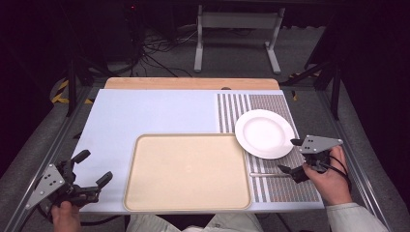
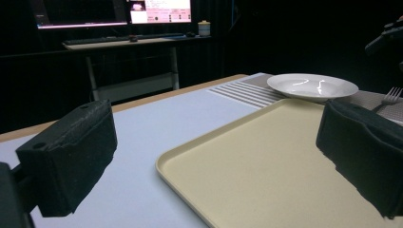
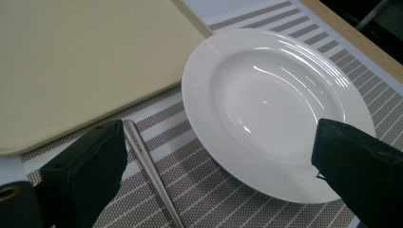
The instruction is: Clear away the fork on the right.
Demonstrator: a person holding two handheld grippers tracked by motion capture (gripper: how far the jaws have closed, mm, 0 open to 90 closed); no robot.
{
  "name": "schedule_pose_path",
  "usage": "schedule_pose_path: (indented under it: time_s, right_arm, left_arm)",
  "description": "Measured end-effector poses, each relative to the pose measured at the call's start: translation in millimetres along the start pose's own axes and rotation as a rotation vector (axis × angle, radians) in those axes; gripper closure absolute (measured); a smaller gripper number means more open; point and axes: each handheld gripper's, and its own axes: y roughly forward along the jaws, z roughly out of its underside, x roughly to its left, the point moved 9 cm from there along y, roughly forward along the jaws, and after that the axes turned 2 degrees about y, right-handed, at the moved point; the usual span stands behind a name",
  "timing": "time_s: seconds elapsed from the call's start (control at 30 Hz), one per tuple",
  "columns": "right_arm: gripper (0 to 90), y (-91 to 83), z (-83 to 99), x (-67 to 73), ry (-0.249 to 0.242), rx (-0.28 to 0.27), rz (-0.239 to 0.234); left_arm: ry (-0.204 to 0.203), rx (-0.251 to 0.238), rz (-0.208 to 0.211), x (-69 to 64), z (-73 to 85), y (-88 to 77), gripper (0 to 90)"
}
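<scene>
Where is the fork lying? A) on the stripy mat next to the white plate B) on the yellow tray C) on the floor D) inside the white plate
A: the fork lies flat on the stripy mat, between the tray and the white plate, close by the right gripper, whose jaws stand open.

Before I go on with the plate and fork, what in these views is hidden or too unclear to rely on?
- Fork: in the right gripper view, the lower end leaves the bottom edge and the upper end sits behind the gripper's left jaw; tines unseen there.
- Fork in the high view: thin and small, end near the right gripper hidden; contact unclear.
- Plate: near rim covered by the other jaw.
- Tray: the left gripper jaw hides its right part.
</scene>
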Motion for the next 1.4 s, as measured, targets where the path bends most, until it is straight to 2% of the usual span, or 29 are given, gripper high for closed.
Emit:
schedule_pose_path:
  time_s: [0.1,0.13,0.37,0.63,0.87,1.0,1.07,1.2,1.23,1.33,1.4]
  right_arm:
    - [6.6,0.3,2.5,1.0,-0.042,0.073,-0.017]
    - [6.6,0.3,2.5,1.0,-0.042,0.073,-0.017]
    - [6.5,1.7,9.2,3.6,-0.126,0.257,-0.080]
    - [6.3,4.8,15.3,4.9,-0.169,0.377,-0.131]
    - [7.2,6.9,18.9,5.5,-0.197,0.439,-0.170]
    - [5.4,7.8,19.7,4.7,-0.201,0.444,-0.171]
    - [4.6,8.8,21.3,5.5,-0.223,0.452,-0.179]
    - [5.2,13.2,25.2,9.6,-0.222,0.458,-0.200]
    - [5.7,15.0,25.9,9.9,-0.216,0.455,-0.198]
    - [8.6,20.1,29.1,11.2,-0.246,0.456,-0.208]
    - [12.2,21.6,35.1,13.4,-0.255,0.488,-0.219]
  left_arm:
    - [-0.001,0.003,-0.001,0.0,0.4,0.4,0.4]
    - [-0.001,0.003,-0.001,0.0,0.4,0.4,0.4]
    - [-0.002,0.005,-0.001,-0.5,0.7,1.2,0.4]
    - [-0.007,0.006,-0.005,0.9,1.5,1.3,0.4]
    - [-0.002,0.010,-0.004,0.9,1.8,1.6,0.4]
    - [-0.002,0.010,-0.004,0.9,1.8,1.6,0.4]
    - [-0.003,0.010,-0.003,1.0,1.9,1.8,0.5]
    - [-0.002,0.009,-0.003,1.0,1.8,1.8,0.4]
    - [-0.003,0.009,-0.002,0.9,1.7,1.8,0.4]
    - [-0.002,0.010,-0.002,0.8,1.6,1.8,0.5]
    - [-0.003,0.009,-0.004,0.9,1.7,1.7,0.4]
